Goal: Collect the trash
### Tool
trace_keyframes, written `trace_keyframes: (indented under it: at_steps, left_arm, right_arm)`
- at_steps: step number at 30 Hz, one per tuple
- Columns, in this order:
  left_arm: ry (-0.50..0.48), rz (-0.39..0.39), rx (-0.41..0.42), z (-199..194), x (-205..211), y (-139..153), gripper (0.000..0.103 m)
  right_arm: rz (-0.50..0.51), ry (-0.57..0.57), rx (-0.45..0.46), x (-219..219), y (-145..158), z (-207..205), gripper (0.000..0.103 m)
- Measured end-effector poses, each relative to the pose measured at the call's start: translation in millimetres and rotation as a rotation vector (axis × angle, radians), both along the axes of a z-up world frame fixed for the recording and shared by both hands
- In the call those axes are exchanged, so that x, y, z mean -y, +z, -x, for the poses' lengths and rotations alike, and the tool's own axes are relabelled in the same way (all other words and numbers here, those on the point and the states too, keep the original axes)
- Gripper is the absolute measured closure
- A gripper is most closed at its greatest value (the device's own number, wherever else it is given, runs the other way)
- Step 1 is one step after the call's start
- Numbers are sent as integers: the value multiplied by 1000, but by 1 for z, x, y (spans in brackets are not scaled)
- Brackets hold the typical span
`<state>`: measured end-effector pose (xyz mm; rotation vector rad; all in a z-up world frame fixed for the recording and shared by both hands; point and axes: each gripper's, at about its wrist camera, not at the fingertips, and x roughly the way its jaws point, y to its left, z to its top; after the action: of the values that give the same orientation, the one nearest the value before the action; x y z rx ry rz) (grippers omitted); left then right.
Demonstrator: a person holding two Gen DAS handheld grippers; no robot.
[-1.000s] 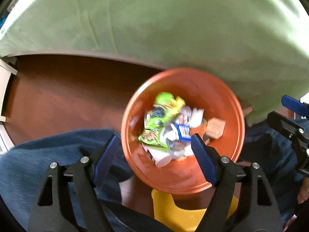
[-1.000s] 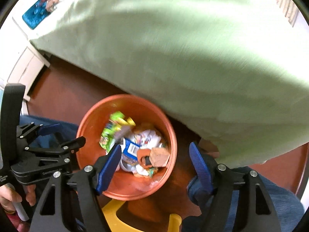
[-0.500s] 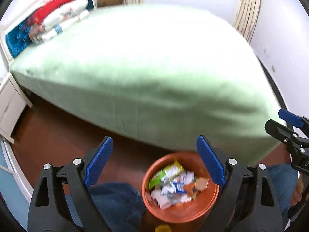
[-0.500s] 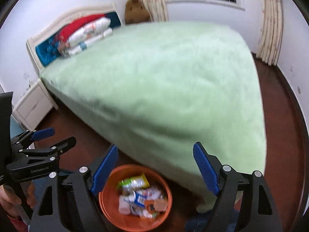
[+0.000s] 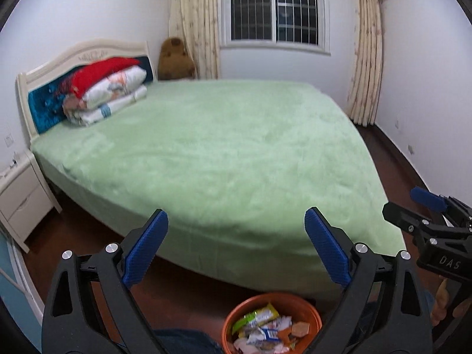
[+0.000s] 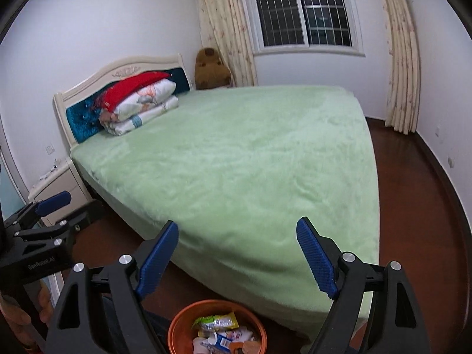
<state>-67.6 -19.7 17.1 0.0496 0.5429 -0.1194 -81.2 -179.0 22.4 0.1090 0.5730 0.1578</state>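
Note:
An orange bin (image 5: 236, 318) stands on the floor below me, holding several wrappers and scraps of trash (image 5: 267, 329); it also shows in the right wrist view (image 6: 180, 324). My left gripper (image 5: 236, 224) is open and empty, raised above the bin and facing the bed. My right gripper (image 6: 237, 233) is open and empty too, level beside it. Each gripper shows at the edge of the other's view: the right one (image 5: 430, 224), the left one (image 6: 41, 224).
A large bed with a bare green cover (image 5: 224, 147) fills the middle. Folded quilts (image 5: 106, 94) lie by the headboard. A white nightstand (image 5: 20, 194) stands at the left, a brown plush bear (image 5: 175, 60) at the back corner. Dark red floor (image 6: 413, 206) runs along the right.
Both grippers have tilted up and lifted from looking down into the bin to facing the whole bed. The bin has dropped to the bottom edge of both views.

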Motion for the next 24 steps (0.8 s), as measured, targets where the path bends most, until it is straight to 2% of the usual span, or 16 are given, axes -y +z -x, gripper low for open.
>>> trace_keyframes:
  at_steps: [9, 24]
  left_arm:
    - [22, 9, 72, 8, -4, 23, 11]
    - [25, 14, 99, 8, -9, 29, 11]
  right_arm:
    - [13, -20, 76, 7, 19, 15, 22]
    - [8, -19, 94, 9, 27, 19, 21]
